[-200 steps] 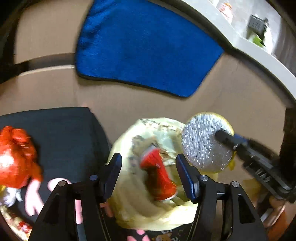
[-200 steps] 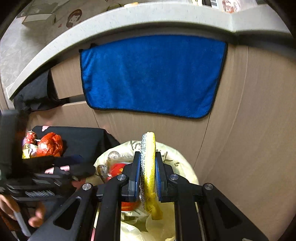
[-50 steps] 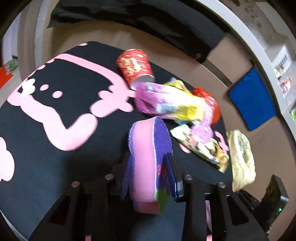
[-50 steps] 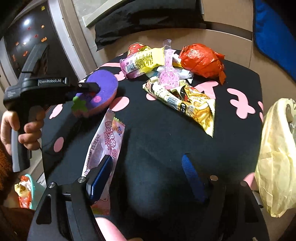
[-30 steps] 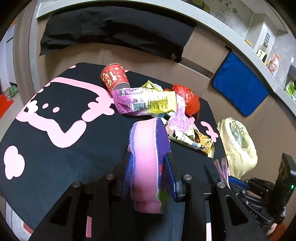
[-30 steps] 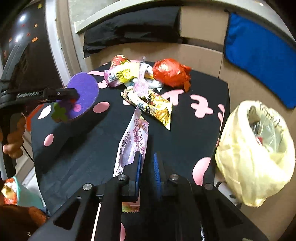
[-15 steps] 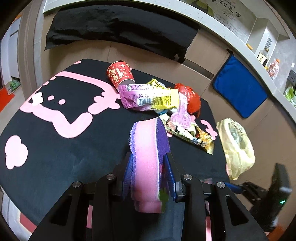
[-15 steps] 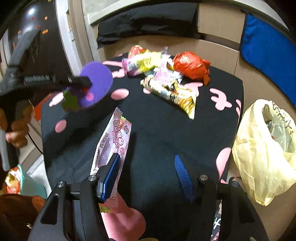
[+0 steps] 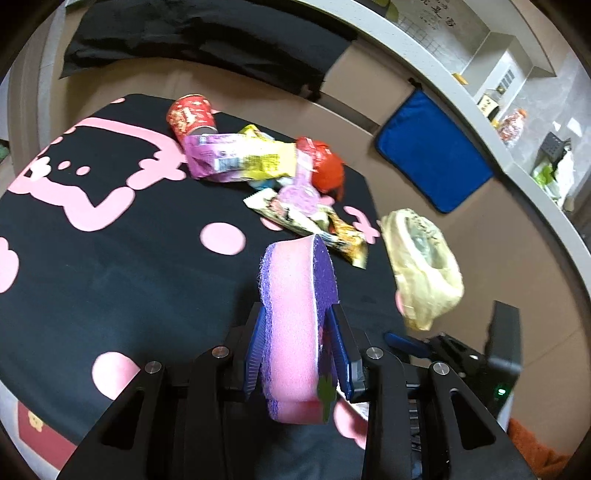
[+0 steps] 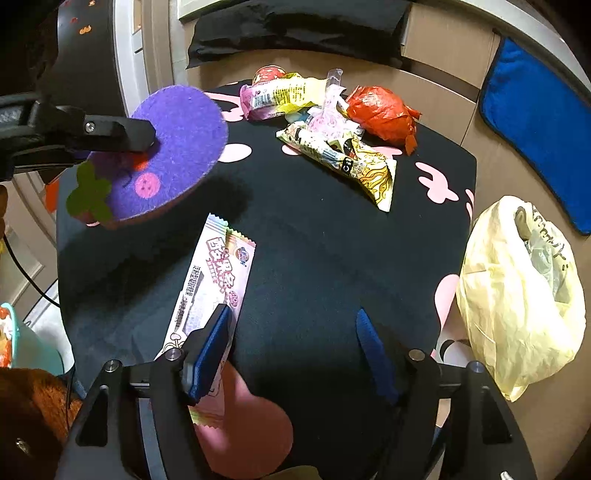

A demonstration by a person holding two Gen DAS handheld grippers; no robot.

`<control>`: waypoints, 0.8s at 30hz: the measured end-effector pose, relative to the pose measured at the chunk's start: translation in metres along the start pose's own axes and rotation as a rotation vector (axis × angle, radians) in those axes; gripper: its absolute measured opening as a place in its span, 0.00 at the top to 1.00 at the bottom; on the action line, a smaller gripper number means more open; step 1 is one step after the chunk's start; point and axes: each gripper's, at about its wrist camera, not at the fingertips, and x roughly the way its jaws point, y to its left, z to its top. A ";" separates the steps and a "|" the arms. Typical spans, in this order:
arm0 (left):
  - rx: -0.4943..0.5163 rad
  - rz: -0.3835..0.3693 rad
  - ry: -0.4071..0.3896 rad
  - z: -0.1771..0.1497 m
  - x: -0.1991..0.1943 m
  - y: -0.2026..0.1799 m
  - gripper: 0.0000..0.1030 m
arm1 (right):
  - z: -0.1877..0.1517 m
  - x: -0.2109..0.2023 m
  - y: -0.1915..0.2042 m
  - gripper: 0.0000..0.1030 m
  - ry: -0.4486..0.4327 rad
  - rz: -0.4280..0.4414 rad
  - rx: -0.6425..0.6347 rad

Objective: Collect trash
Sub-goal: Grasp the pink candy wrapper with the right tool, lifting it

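My left gripper [image 9: 297, 328] is shut on a round pink and purple sponge [image 9: 295, 295], held above the black table; the sponge also shows in the right wrist view [image 10: 173, 147]. My right gripper [image 10: 295, 328] is open, low over the table's near edge, with a pink snack wrapper [image 10: 210, 288] lying flat under its left finger. A yellow trash bag [image 10: 517, 288] hangs off the table's right side and shows in the left wrist view [image 9: 424, 266]. A pile of trash lies at the far end: a red cup [image 9: 190, 116], a purple-yellow packet [image 9: 240, 157], a red crumpled wrapper [image 10: 380, 110] and a noodle packet [image 10: 351, 162].
The table [image 10: 314, 240] has a black cloth with pink shapes. A blue towel [image 9: 432, 151] hangs on the cabinet behind. A black cloth [image 10: 295, 26] drapes over the counter at the back. A teal bin [image 10: 14, 339] sits low at the left.
My right gripper has dropped lower over the pink wrapper, still open. My left gripper has carried the sponge slightly right, toward the bag side.
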 end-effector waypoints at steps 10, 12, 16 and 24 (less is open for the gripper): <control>0.057 0.046 0.032 -0.010 0.024 -0.017 0.69 | -0.003 -0.002 -0.001 0.30 -0.014 -0.012 0.027; 0.074 0.064 0.019 -0.012 0.028 -0.018 0.69 | -0.003 -0.002 0.000 0.30 -0.012 -0.012 0.027; 0.101 0.077 0.016 -0.012 0.029 -0.020 0.69 | -0.005 -0.019 0.003 0.34 -0.078 0.008 0.036; 0.097 0.073 0.011 -0.011 0.030 -0.019 0.69 | -0.009 -0.036 0.019 0.37 -0.093 0.074 -0.002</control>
